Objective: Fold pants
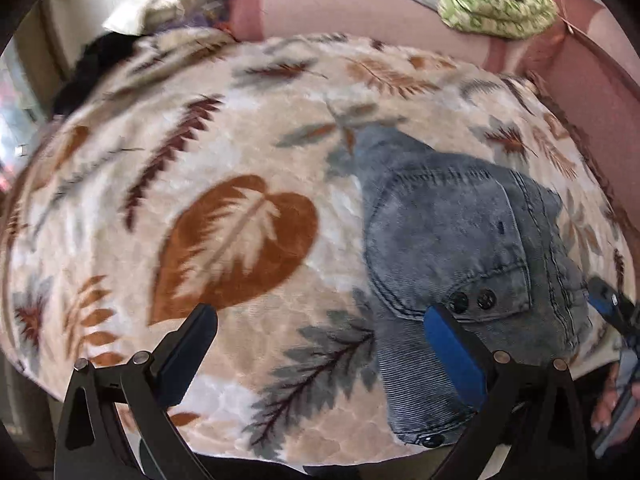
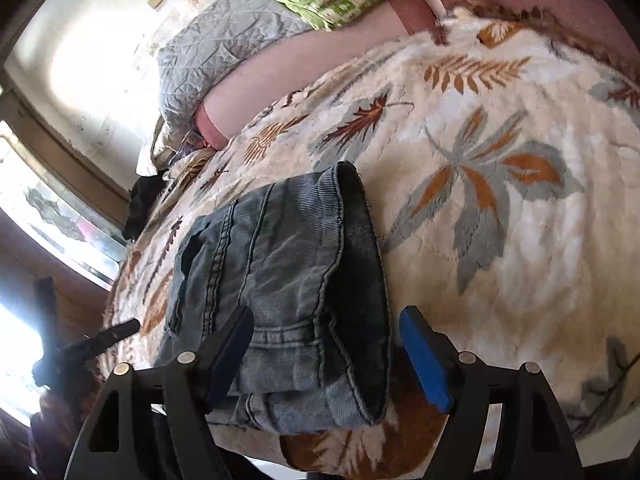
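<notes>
pants [image 2: 288, 288]: folded denim bundle near the bed's front edge, on the leaf blanket [image 2: 500, 184] | right gripper [image 2: 326, 354]: I see it spread, straddling the bundle's near end, gripping nothing | left gripper [image 1: 320, 344]: spread, empty, one finger over the denim | risk: I judge a shallow pinch catches only the top layer, undoing the fold

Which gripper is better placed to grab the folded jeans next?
Probably the right gripper: its open jaws already straddle the near end of the folded jeans. The left gripper, also open, hangs mostly over the leaf-print blanket.
</notes>
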Demonstrator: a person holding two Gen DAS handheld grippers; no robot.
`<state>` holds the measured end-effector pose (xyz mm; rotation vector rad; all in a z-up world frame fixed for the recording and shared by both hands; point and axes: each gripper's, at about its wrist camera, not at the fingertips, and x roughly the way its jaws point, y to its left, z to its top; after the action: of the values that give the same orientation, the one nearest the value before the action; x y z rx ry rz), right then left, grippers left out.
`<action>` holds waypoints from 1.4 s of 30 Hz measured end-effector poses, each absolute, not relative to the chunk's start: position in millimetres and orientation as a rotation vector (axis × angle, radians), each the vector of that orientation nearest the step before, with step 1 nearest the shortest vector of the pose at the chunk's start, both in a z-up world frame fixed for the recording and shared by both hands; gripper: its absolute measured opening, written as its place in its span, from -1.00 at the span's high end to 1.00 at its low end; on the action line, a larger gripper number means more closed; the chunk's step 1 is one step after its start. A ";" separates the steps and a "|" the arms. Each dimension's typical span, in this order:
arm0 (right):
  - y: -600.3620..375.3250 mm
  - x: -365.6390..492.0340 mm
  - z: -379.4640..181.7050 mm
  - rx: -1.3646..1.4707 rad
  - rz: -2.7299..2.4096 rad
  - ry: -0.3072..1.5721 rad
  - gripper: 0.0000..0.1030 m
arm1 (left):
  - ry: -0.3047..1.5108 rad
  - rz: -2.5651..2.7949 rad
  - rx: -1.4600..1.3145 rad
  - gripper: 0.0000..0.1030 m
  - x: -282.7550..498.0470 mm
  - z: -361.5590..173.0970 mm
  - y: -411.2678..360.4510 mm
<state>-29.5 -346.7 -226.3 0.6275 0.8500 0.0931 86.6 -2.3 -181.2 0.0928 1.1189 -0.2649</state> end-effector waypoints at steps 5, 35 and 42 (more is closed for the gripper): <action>-360.5 -8.0 -241.1 0.762 0.120 0.911 -0.59 | 1.210 -0.353 0.025 -0.99 98.9 -201.8 -13.8; -282.4 19.6 -216.0 0.335 0.238 0.867 0.18 | 1.168 -0.549 -0.024 0.38 100.0 -193.8 -54.8; -277.2 9.0 -197.0 0.296 0.240 0.773 0.24 | 1.139 -0.556 -0.044 0.43 99.3 -180.7 -48.9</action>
<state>9.0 -277.2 -197.0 0.2961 0.7728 0.2401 99.3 -48.9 -180.7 -0.0438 1.1391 -0.5557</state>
